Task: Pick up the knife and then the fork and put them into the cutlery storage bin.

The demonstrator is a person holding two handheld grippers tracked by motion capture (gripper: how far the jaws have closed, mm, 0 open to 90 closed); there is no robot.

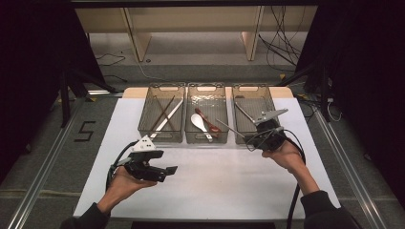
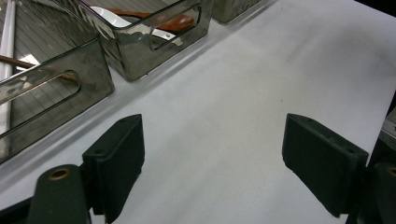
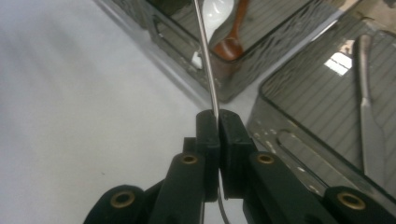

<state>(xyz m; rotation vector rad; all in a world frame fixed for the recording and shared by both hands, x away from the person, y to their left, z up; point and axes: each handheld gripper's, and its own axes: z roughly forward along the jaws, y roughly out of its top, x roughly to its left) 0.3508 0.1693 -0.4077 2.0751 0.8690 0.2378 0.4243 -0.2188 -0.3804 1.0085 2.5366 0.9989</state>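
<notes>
Sorting cutlery into 3 bins; my landmark is the middle bin (image 1: 206,114).

Done, by my reading: chopsticks (image 1: 162,116) lie in the bin left of it, 2 spoons (image 1: 203,123) inside it, 1 metal utensil (image 3: 369,126) in the right bin (image 1: 253,114).

Left: the thin metal rod (image 3: 208,60), pinched in my right claw (image 3: 218,116), over the counter (image 1: 215,181) at the middle bin's near right corner.

Right hand (image 1: 286,155) angled toward the bins. Left claw (image 2: 212,158) spread, empty, low over the counter, nearer me than the middle bin.
</notes>
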